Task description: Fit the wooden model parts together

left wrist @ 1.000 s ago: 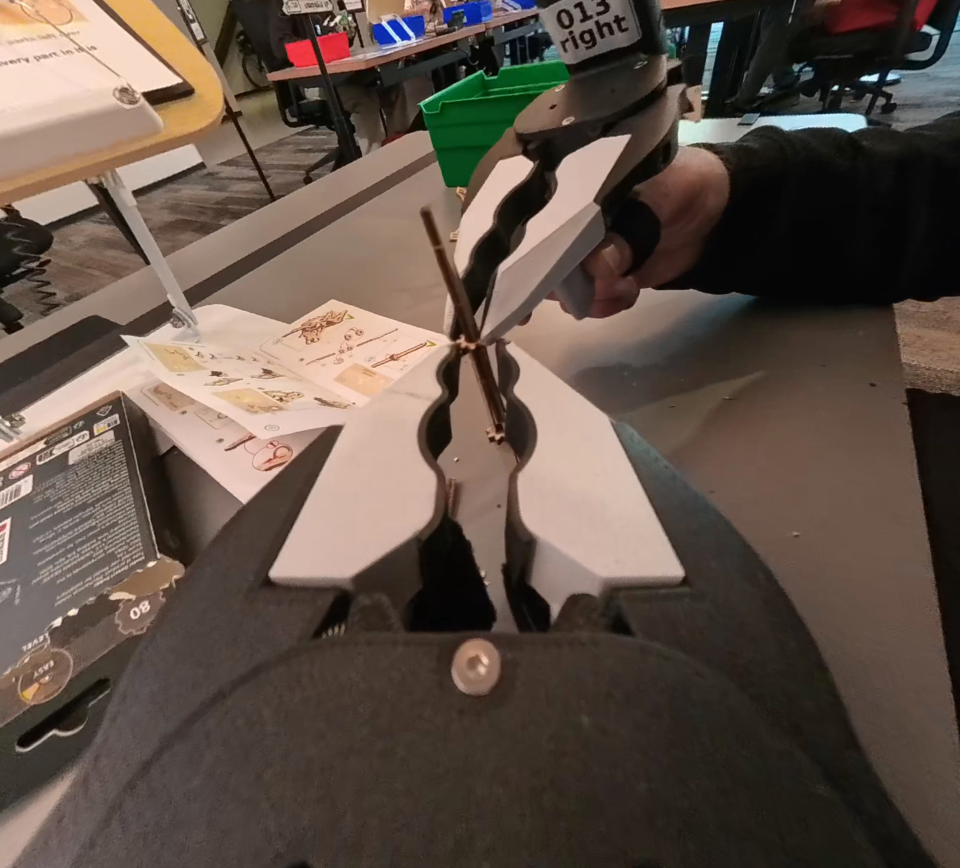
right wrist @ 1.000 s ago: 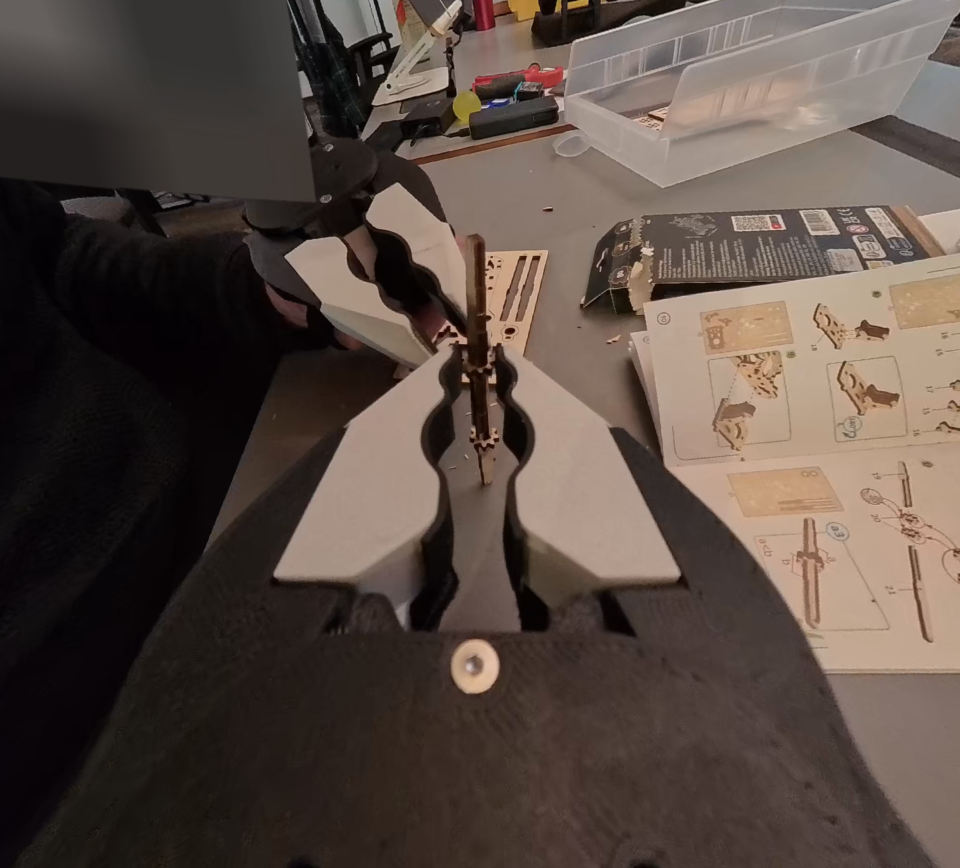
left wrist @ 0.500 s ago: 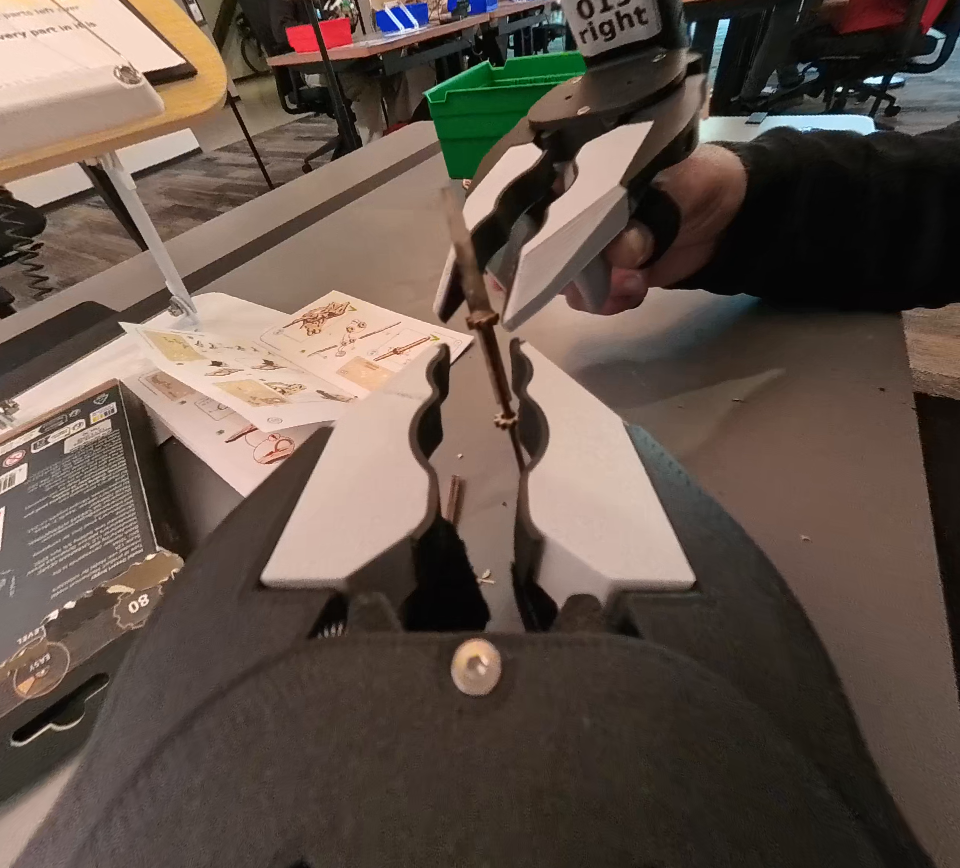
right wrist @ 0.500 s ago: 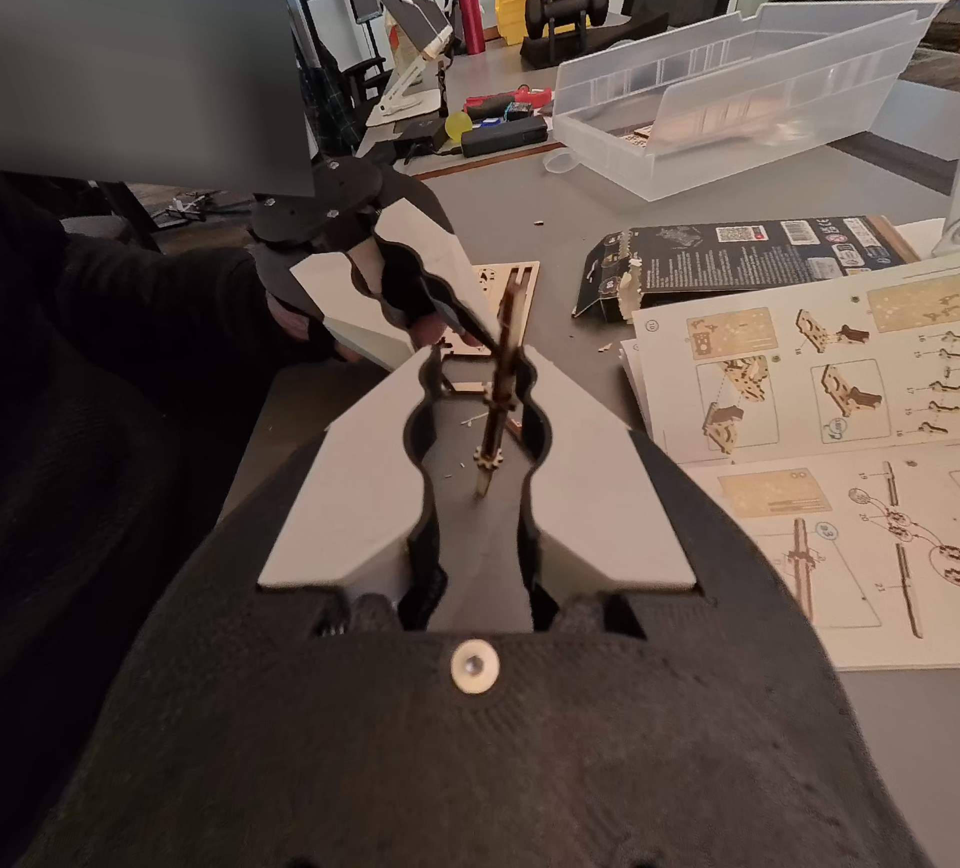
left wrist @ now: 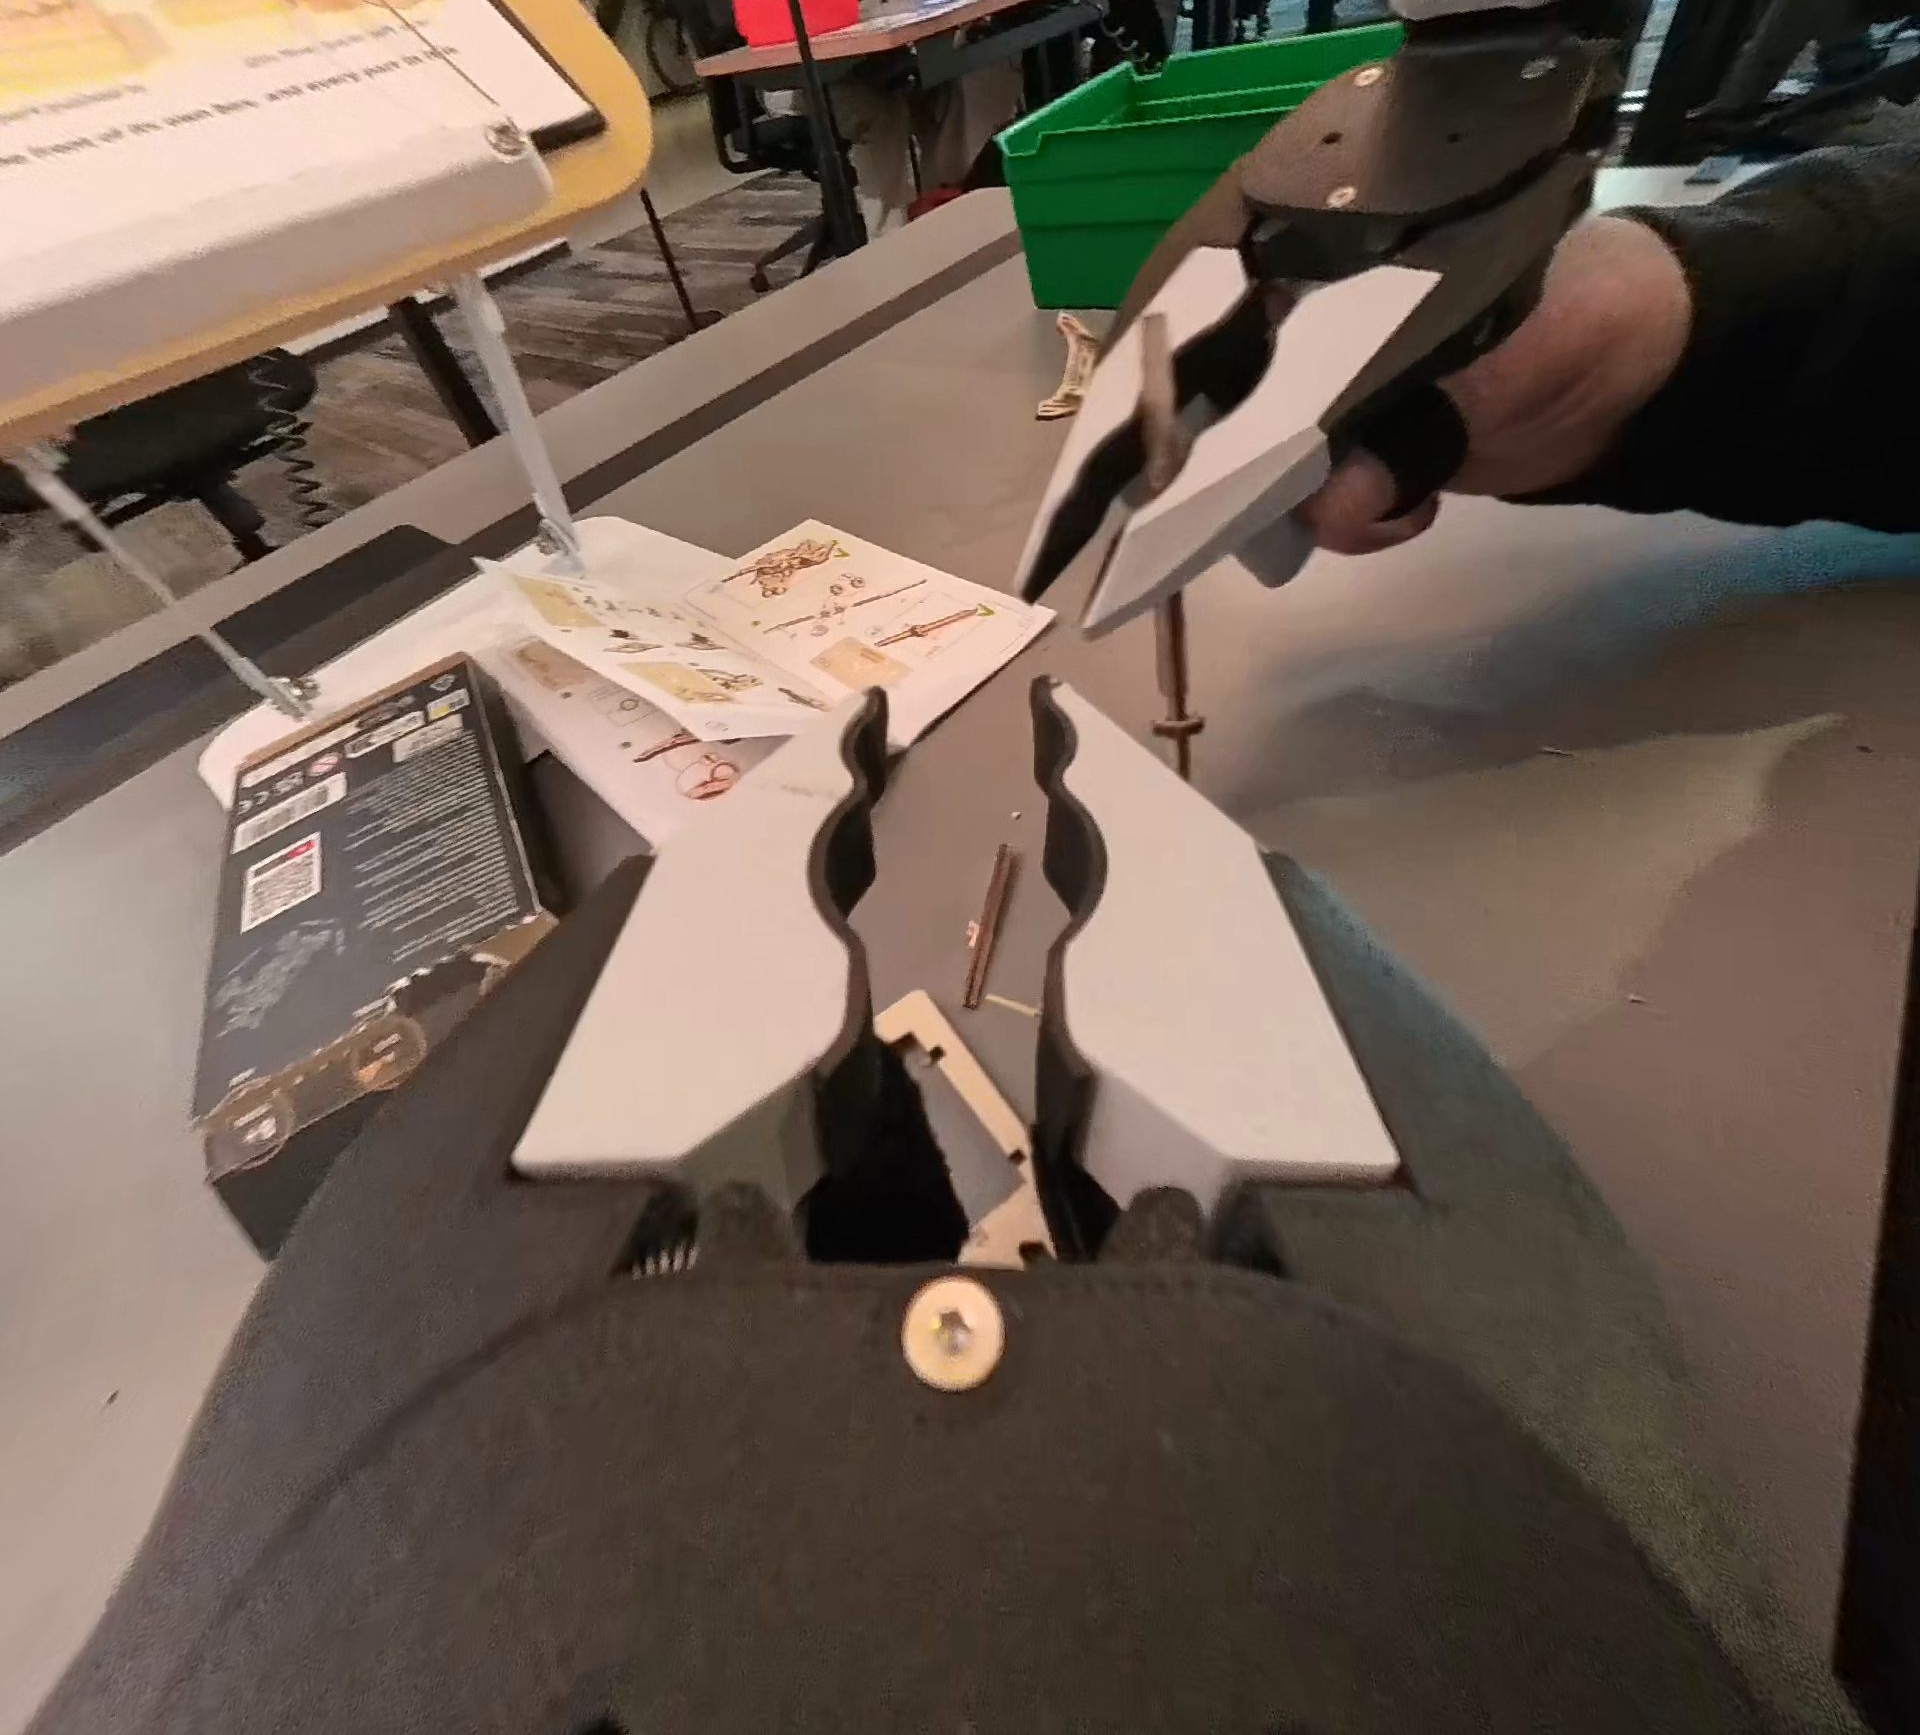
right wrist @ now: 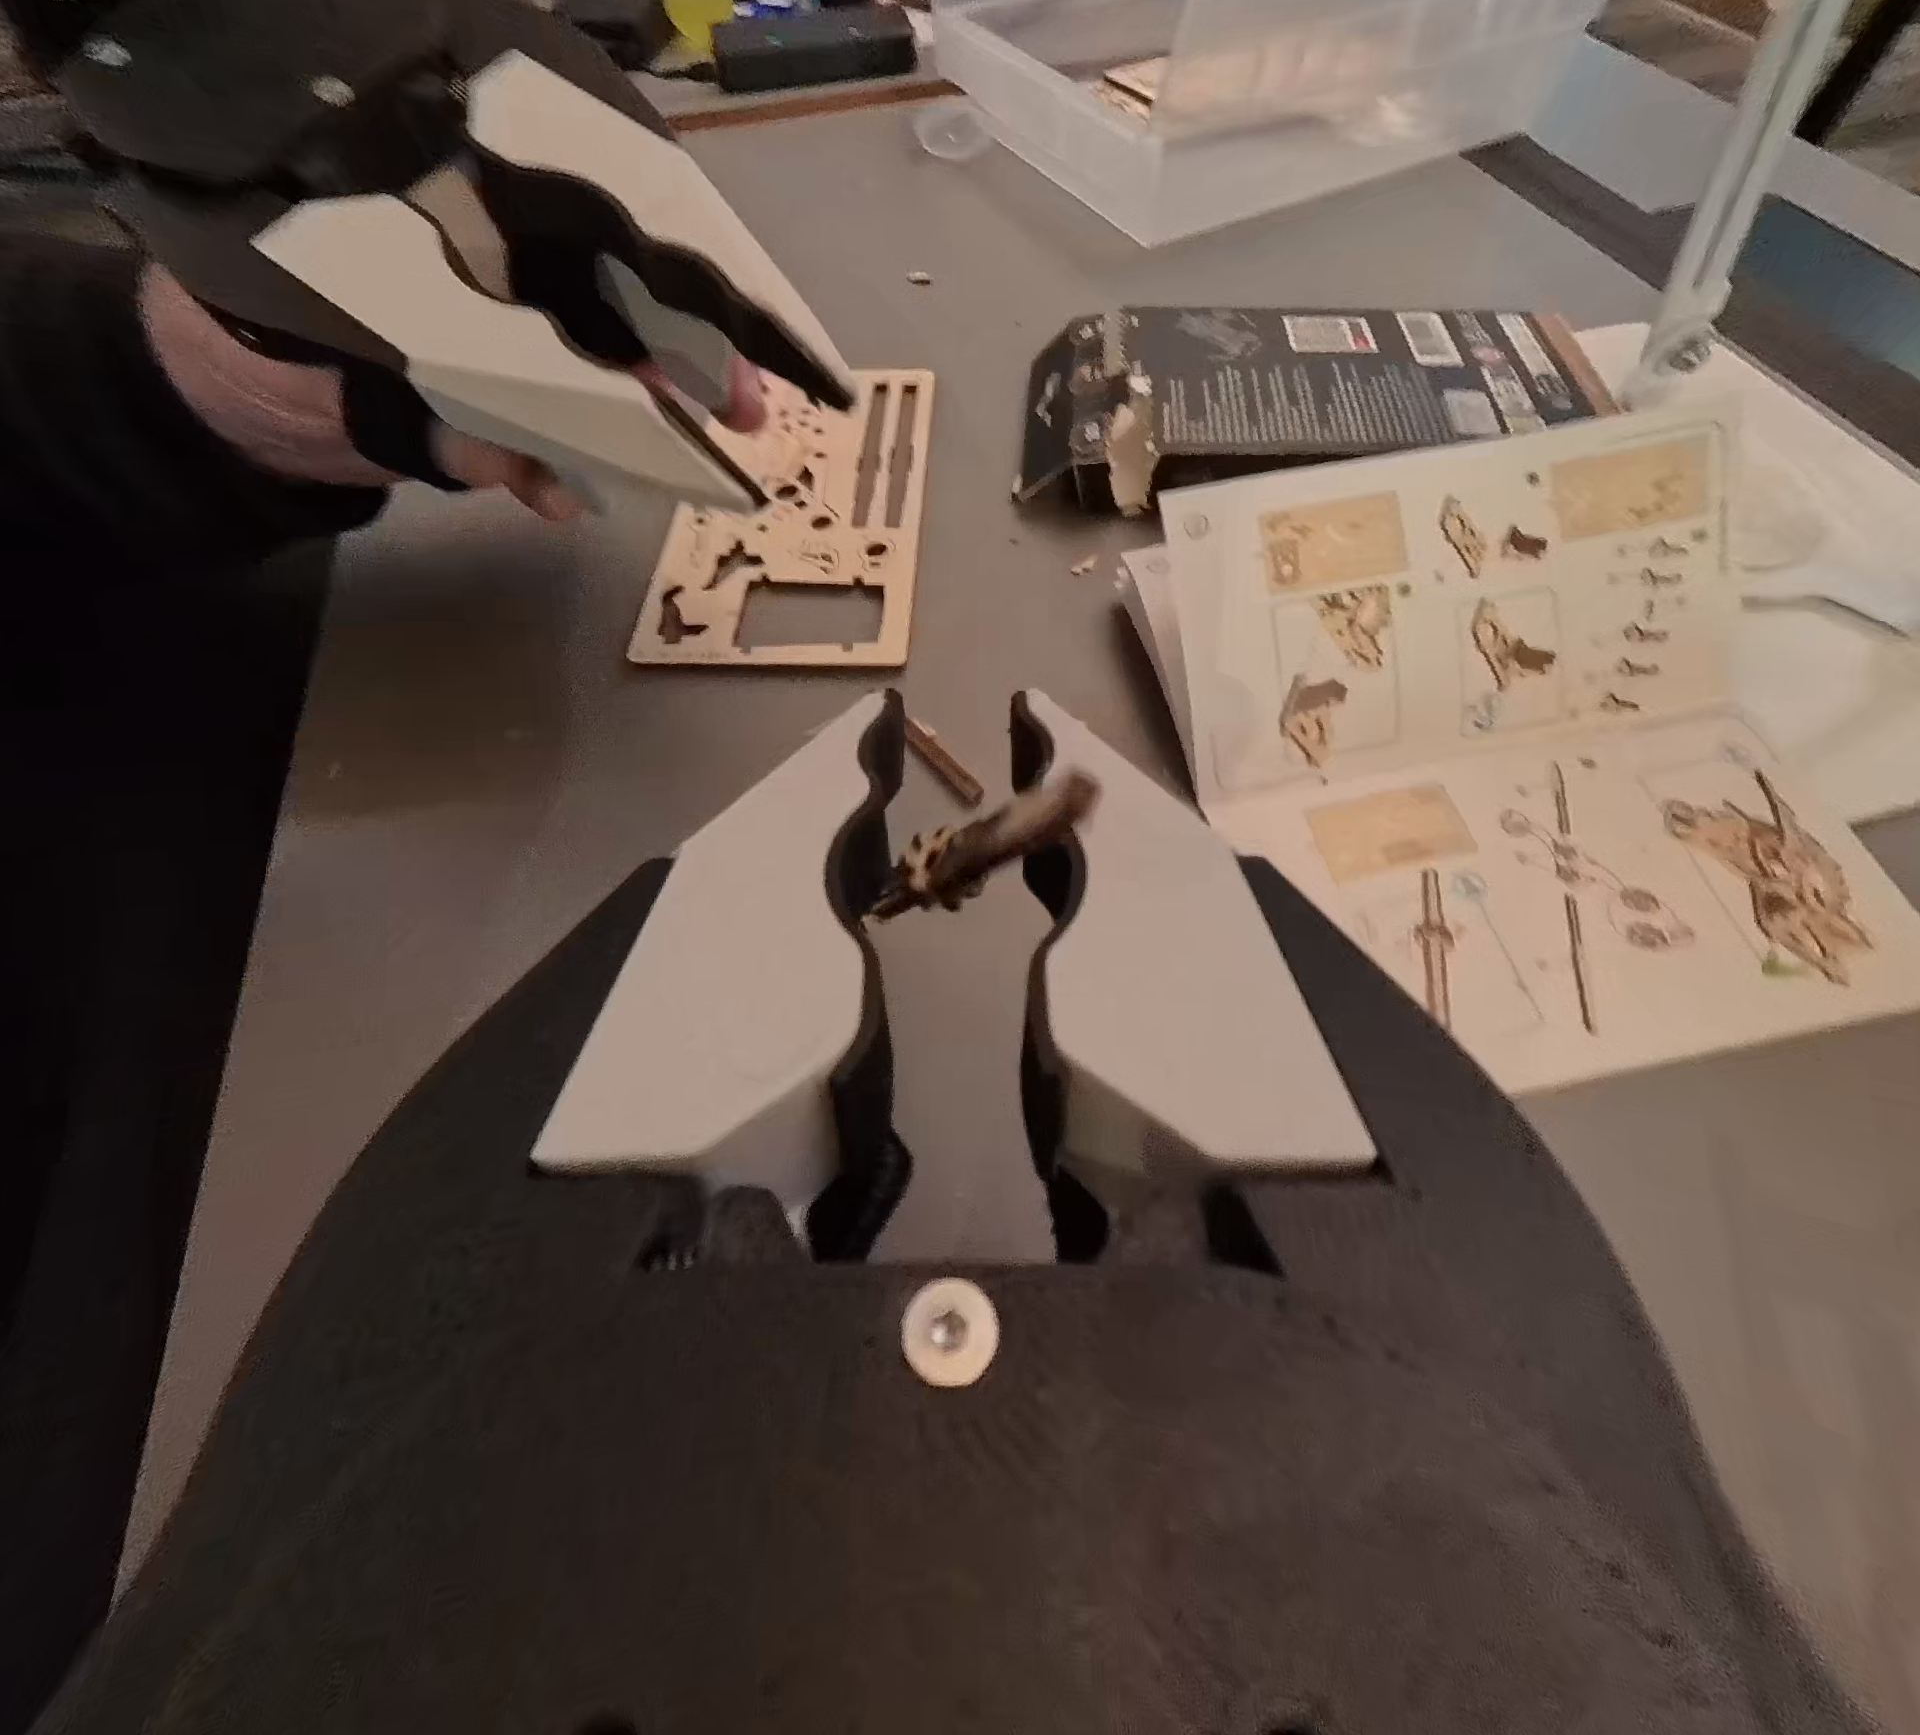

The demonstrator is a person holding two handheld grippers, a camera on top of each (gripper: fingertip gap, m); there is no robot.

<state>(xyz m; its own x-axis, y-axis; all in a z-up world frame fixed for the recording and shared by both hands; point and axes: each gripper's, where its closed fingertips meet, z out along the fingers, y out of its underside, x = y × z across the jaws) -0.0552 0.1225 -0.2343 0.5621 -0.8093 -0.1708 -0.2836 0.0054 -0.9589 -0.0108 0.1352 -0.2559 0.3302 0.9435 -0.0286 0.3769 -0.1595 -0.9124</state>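
My left gripper is open and empty, low over the grey table. A short wooden stick lies on the table between its fingers, with a corner of the punched wooden parts sheet behind it. My right gripper is raised at the upper right with its jaws apart. The thin wooden rod with a small cog hangs out below its tips. In the right wrist view the right gripper is open, and the rod lies blurred and tilted across the gap, not clamped. There the left gripper hovers over the sheet.
A black kit box and open instruction sheets lie beside the work spot. A clear plastic bin stands at the back, and a green bin at the far edge. A tilted board on thin legs overhangs the left side.
Both grippers were closed together around the upright rod. Both have opened and drawn apart, the left dropping toward the table. The rod now tilts loose in the right gripper.
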